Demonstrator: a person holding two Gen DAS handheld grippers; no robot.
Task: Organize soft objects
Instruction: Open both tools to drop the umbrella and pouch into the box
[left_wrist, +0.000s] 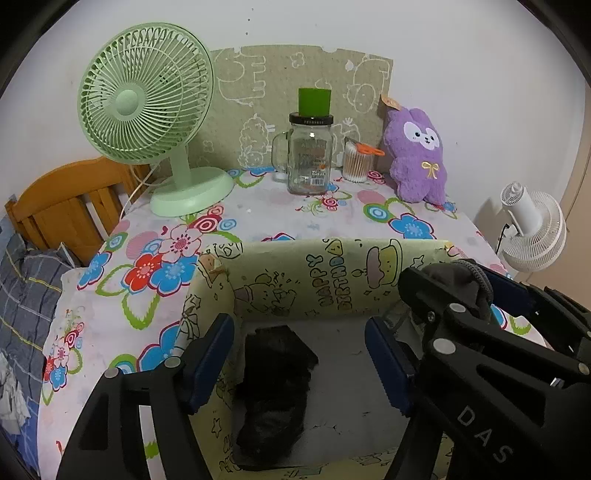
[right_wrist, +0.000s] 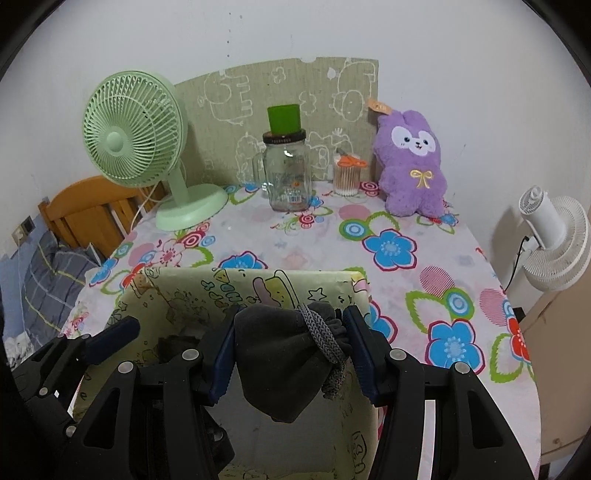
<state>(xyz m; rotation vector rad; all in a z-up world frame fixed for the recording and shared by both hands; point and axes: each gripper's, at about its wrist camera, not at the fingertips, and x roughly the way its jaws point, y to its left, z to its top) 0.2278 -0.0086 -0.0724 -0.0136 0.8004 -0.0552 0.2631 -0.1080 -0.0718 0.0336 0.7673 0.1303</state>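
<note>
A yellow cartoon-printed box (left_wrist: 325, 284) stands open at the table's near edge; it also shows in the right wrist view (right_wrist: 207, 291). A black soft item (left_wrist: 275, 391) lies on the box floor. My left gripper (left_wrist: 299, 362) is open and empty, its fingers straddling the black item above the box. My right gripper (right_wrist: 290, 354) is shut on a dark grey soft item with a grey braided cord (right_wrist: 280, 354), held over the box's right side; that item also shows in the left wrist view (left_wrist: 469, 280). A purple plush (left_wrist: 417, 155) sits at the table's back right.
On the floral tablecloth (left_wrist: 258, 214) stand a green desk fan (left_wrist: 147, 110), a glass mug jar with a green cup on top (left_wrist: 310, 155) and a cotton-swab tub (left_wrist: 356, 162). A white fan (left_wrist: 532, 229) is off the right edge, a wooden bed frame (left_wrist: 66, 206) on the left.
</note>
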